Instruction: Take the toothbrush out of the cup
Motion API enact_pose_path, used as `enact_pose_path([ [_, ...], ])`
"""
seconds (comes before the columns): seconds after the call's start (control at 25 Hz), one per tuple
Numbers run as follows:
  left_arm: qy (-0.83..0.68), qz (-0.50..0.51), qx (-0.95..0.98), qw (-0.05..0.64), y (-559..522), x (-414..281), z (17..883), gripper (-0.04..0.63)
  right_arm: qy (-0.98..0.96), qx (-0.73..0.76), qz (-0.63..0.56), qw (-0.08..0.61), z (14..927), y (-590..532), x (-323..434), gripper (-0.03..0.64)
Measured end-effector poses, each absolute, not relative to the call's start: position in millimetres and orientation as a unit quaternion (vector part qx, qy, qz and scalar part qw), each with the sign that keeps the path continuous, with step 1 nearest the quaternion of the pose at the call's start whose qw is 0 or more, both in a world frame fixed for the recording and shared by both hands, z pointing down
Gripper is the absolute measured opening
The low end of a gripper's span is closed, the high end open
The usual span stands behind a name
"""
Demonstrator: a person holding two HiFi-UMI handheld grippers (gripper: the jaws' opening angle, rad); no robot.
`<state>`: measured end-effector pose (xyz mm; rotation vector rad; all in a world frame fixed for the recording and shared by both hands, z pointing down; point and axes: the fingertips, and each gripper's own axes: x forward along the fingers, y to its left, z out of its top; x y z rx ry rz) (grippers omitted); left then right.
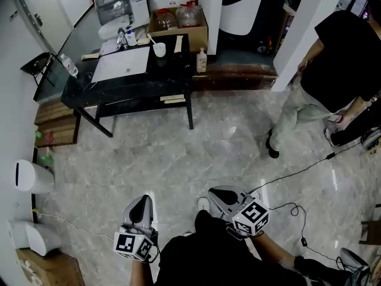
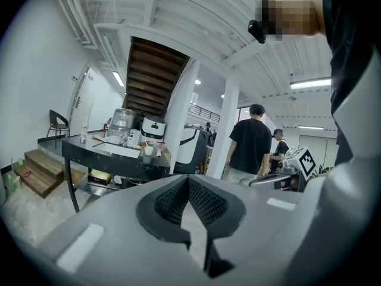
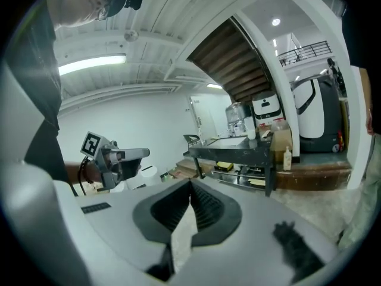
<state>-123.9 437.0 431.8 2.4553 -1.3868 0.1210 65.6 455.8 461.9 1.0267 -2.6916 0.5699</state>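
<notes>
Far off, the toothbrush [image 1: 152, 40] leans leftward from the cup [image 1: 159, 50].

no readable text, no legible labels

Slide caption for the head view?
The left gripper and right gripper held low over marble floor, far from black table holding the cup.

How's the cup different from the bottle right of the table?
The cup stands on the black table; the bottle stands on the brown ledge beside it. The cup is short, white and open, with a toothbrush in it; the bottle is taller with a narrow top. Both stand upright.
</notes>
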Motion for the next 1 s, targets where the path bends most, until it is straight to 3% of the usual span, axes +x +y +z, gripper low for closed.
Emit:
enact_pose_path([
  [0.52, -0.501, 0.055, 0.85, 0.151, 387.8, -90.9, 424.5, 0.009, -0.913, 0.329, 0.214, 0.108, 473.4, 409.3, 112.7, 0.014],
  [1.0, -0.489, 0.044, 0.858, 0.151, 363.2, -76.9, 431.1, 0.009, -0.912, 0.334, 0.22, 0.089, 460.6, 385.9, 112.0, 0.014],
])
